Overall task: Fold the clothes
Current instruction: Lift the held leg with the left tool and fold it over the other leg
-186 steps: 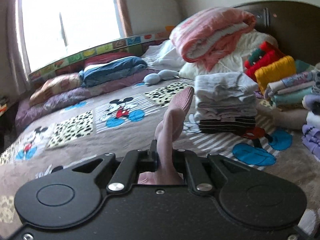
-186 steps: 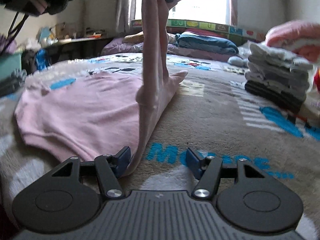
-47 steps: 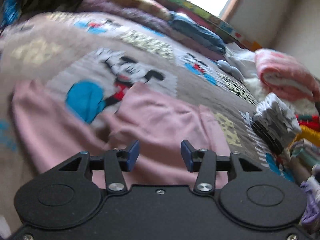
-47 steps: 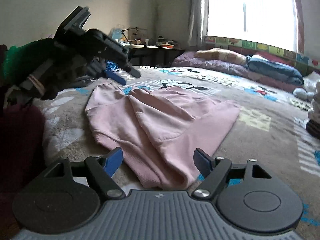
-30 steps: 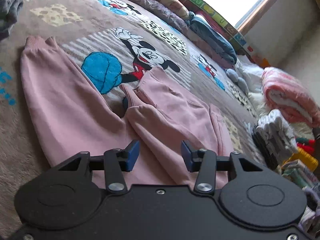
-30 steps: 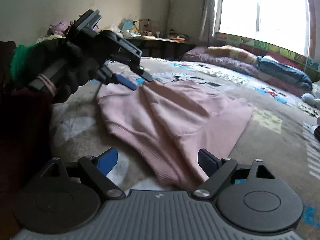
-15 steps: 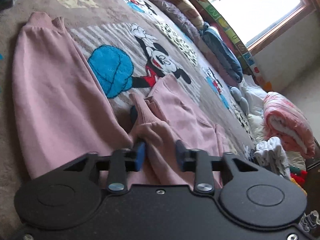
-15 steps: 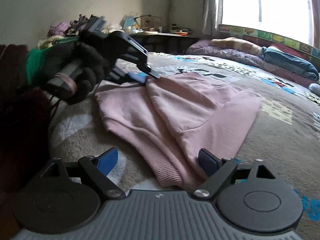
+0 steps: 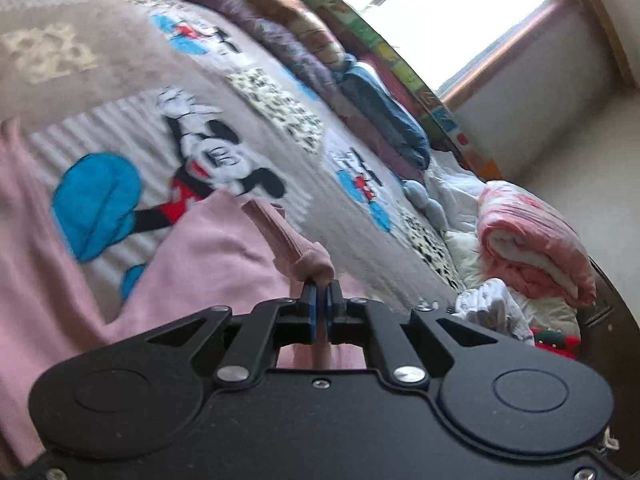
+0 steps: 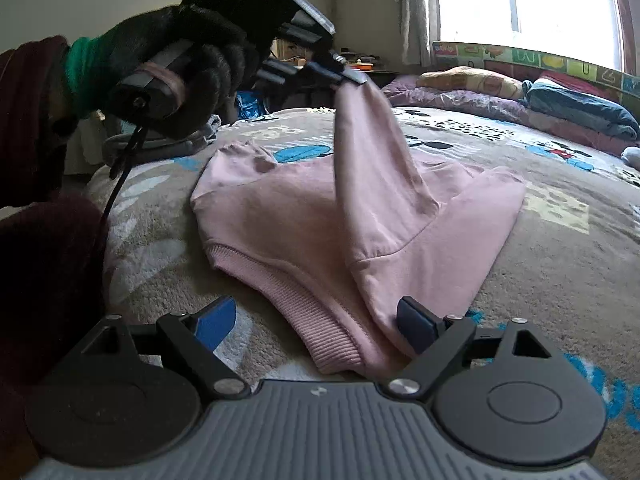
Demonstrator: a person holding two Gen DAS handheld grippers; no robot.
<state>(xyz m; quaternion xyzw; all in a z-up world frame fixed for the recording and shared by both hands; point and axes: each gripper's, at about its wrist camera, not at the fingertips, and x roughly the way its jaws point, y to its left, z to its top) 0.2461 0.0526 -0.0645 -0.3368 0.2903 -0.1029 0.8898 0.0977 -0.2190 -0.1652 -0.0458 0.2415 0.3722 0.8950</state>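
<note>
- The left tongs (image 9: pixel 319 304) are pinched tight on the ribbed cuff (image 9: pixel 310 262) of the pale pink cotton sweatshirt (image 10: pixel 320 216), blue pads pressed together with cloth between them.
- From the right wrist view, the left tongs (image 10: pixel 352 76) hang above the bed with that sleeve (image 10: pixel 372 140) drawn up taut in a peak from the garment's body.
- A black-gloved hand (image 10: pixel 188 64) with a green knit cuff grips the left tool; a dark maroon sleeve fills the frame's left edge.
- The right tongs (image 10: pixel 316 320) stand wide, nothing between them, low at the near hem; the right blue pad looks to be touching the folded edge of the sweatshirt, the left pad is clear of it.
- The sweatshirt's body lies flat on the brown fleece cartoon-mouse bed blanket (image 9: pixel 120 60), ribbed waistband (image 10: pixel 288 304) nearest the right tool.
- Around it: a folded navy blue quilt (image 9: pixel 384 116) and purple bedding along the window side.
- Further right, a rolled pink-and-white blanket (image 9: pixel 532 240) sits on white bedding, with a stack of folded grey-white clothes (image 9: pixel 488 308) just below it, partly hidden by the left tool's body.
- A bright window (image 10: pixel 520 4) washes out the far wall; a cluttered dark desk (image 10: pixel 360 66) sits behind the left tool, details too dim to tell.
- Nothing lies on the blanket between the right tongs and the hem.
</note>
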